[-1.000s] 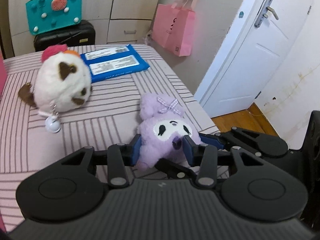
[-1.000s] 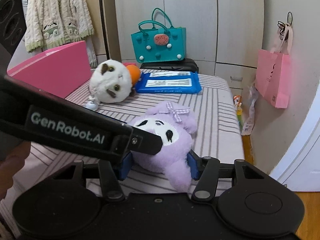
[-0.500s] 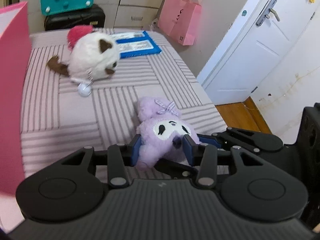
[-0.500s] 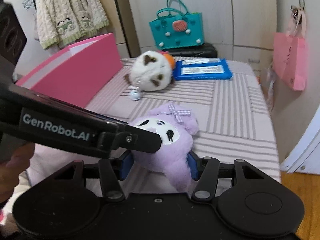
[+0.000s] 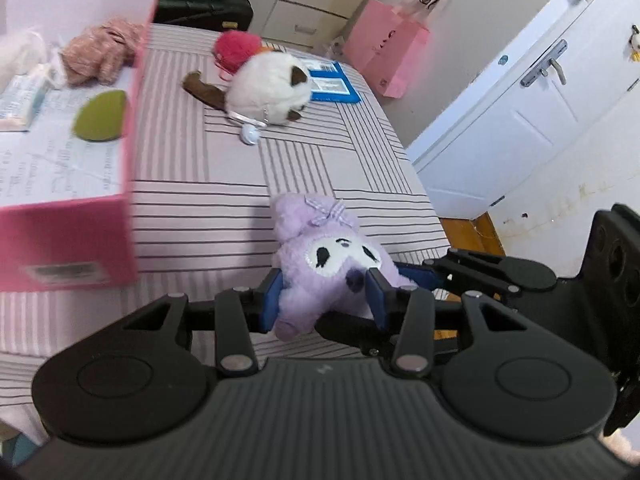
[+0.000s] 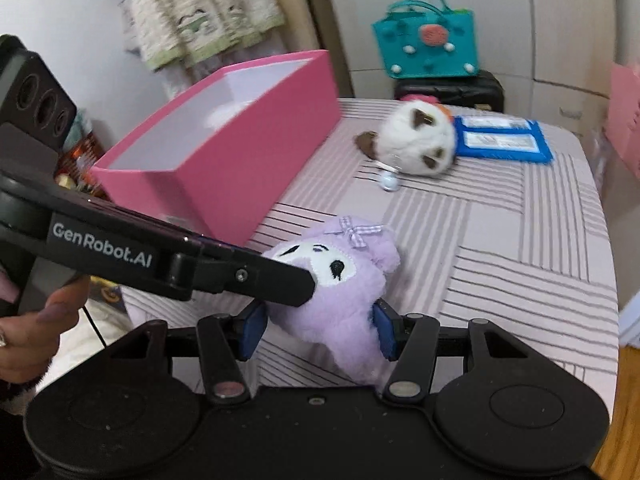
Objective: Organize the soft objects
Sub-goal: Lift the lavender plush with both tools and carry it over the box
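A purple plush toy (image 5: 320, 264) with a white face and a checked bow is held above the striped bed. My left gripper (image 5: 324, 300) is shut on its lower body. My right gripper (image 6: 320, 328) is shut on the same purple plush toy (image 6: 340, 292) from the other side. A white plush cat (image 5: 272, 88) with brown ears lies further back on the bed, and shows in the right wrist view (image 6: 416, 140). A pink open box (image 5: 68, 216) stands at the left, holding a pink plush (image 5: 100, 52) and a green object (image 5: 102, 116).
A blue packet (image 6: 500, 144) lies on the bed behind the cat. A teal bag (image 6: 424, 48) sits on a black case beyond the bed. A pink paper bag (image 5: 384, 56) hangs by the wall. The bed edge (image 5: 424, 200) drops off toward a white door.
Both grippers have lifted the purple plush and carried it leftward toward the pink box, which now shows its inside in the left wrist view. Both grips are unchanged.
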`<state>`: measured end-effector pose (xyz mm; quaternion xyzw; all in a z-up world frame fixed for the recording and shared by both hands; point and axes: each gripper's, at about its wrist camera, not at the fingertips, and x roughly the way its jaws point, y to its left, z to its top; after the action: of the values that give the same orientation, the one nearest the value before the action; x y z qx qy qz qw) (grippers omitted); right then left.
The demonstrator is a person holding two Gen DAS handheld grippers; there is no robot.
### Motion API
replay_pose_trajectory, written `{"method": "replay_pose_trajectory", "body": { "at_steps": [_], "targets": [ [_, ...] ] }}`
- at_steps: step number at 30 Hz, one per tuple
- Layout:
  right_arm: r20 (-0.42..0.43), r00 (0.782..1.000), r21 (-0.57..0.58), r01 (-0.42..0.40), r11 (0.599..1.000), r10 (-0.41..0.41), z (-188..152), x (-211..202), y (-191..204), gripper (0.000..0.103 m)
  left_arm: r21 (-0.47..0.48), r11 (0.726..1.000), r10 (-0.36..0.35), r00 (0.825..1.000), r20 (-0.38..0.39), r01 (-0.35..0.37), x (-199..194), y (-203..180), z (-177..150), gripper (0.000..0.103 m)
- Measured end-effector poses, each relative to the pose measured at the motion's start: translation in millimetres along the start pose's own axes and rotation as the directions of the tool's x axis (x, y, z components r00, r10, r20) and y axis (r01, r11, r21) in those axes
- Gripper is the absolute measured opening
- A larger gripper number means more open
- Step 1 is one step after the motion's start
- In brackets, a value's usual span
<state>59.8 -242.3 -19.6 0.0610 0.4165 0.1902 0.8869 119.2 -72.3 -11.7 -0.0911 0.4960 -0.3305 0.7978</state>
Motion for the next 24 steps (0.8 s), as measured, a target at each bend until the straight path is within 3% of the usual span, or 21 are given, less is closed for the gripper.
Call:
{"method": "replay_pose_trajectory", "body": {
  "at_steps": [6,17,24],
  "targets": [
    [-0.026,0.999,-0.101,-0.034,0.994,0.031,7,-2,37,0.063,-0.031,0.999,0.01,1.0,0.01,-0.01,-33,15,-13,0.043],
    [-0.068,0.99,-0.149,-0.133,0.98,0.124,13,-9,79,0.063,-0.117,0.993,0.004,1.0,-0.013,-0.006,-81,44,-33,0.043],
    [-0.056,0.987,-0.213,-0.162,0.963,0.154,24,-12,104,0.063,-0.144,0.989,0.029,0.999,0.031,-0.025,-111,53,-43,0.043]
  ]
}}
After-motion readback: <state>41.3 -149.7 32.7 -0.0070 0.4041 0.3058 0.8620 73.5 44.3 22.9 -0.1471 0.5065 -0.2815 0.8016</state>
